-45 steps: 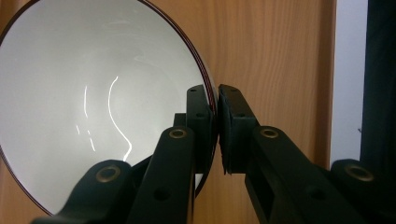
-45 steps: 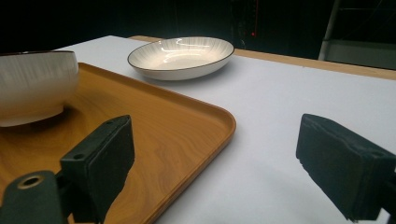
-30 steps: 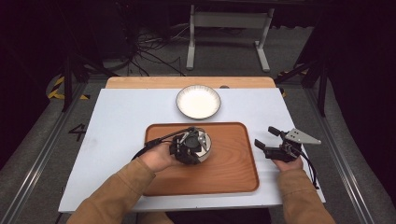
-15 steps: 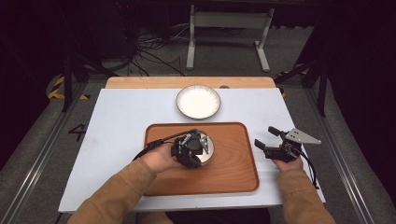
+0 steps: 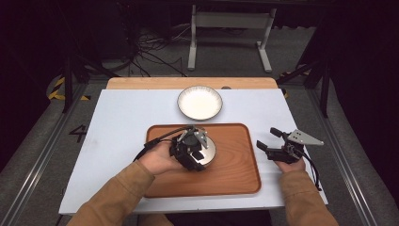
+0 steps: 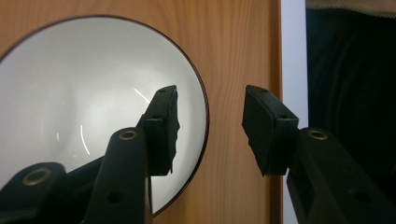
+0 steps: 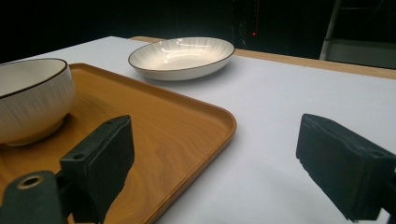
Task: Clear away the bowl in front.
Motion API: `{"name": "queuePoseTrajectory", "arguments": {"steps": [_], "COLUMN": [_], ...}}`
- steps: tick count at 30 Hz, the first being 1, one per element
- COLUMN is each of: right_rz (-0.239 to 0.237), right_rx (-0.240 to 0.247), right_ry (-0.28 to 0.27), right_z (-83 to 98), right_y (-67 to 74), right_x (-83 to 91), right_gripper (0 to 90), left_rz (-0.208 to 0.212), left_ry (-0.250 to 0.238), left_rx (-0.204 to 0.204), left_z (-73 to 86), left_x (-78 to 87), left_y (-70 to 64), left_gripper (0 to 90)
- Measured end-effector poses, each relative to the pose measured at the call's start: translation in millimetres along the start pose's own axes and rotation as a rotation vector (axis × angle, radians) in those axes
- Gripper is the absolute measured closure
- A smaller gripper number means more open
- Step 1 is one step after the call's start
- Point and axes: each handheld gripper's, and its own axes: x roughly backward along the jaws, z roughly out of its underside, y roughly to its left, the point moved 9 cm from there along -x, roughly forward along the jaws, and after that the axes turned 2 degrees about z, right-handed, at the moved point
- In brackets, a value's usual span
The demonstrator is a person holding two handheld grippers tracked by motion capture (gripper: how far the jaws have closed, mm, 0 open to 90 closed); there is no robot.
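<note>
Fixed overhead view of a white table (image 5: 113,141) bearing a wooden tray (image 5: 235,169) at the near centre. White bowl (image 5: 209,153) with dark rim seated upright on the tray, toward its 10 o'clock quarter, resting on its foot with nothing beneath but the wood. Left gripper (image 5: 200,155) poised directly over the bowl, pointed downward. In the left gripper view, jaws parted to a middling gap and astride the bowl's rim (image 6: 203,116), one pad over the white interior, the other over bare tray; no pad pressing on the wall, so no grip at present. Jaws just opened from a closed position, with the rim standing between them: judged a release after setting the bowl down.

Right gripper (image 5: 273,141) lying near the table surface at 3 o'clock from the tray, just off its right edge, jaws spread wide and holding nothing. Likely parked clear of the tray to leave room for the working hand.

Shallow white plate (image 5: 200,102) at 12 o'clock from the tray, well apart from the bowl, resting flat on the table; seen also in the right gripper view (image 7: 182,57) beyond the tray's corner (image 7: 224,121). Probably the next piece for the tray.
</note>
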Motion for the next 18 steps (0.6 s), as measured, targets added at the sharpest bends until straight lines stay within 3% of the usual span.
{"name": "queuePoseTrajectory", "arguments": {"steps": [5,6,7,9,14,18], "right_rz": [-0.002,-0.003,-0.003,-0.005,-0.004,-0.004], "right_rx": [0.003,0.003,0.003,0.005,0.008,0.005], "right_ry": [0.001,0.002,0.002,0.002,0.011,0.009], "right_z": [0.0,0.0,0.0,0.1,0.7,0.6], "right_y": [0.1,0.5,0.5,0.7,1.4,1.2], "right_x": [-0.3,-0.4,-0.4,-0.5,-0.8,-0.8], "right_gripper": [11.7,11.7,11.7,11.7,11.8,11.8], "left_rz": [-0.016,-0.027,-0.027,-0.054,-0.111,-0.126], "left_ry": [-0.070,-0.105,-0.105,-0.156,-0.207,-0.241], "left_rx": [0.025,0.033,0.033,0.045,0.052,0.068], "left_z": [-1.6,-2.3,-2.3,-2.9,0.3,2.9], "left_x": [8.9,14.5,14.5,21.5,32.0,37.4], "left_y": [1.1,1.9,1.9,3.0,5.1,6.4], "left_gripper": [52.0,51.1,50.5,49.7,47.8,47.0]}}
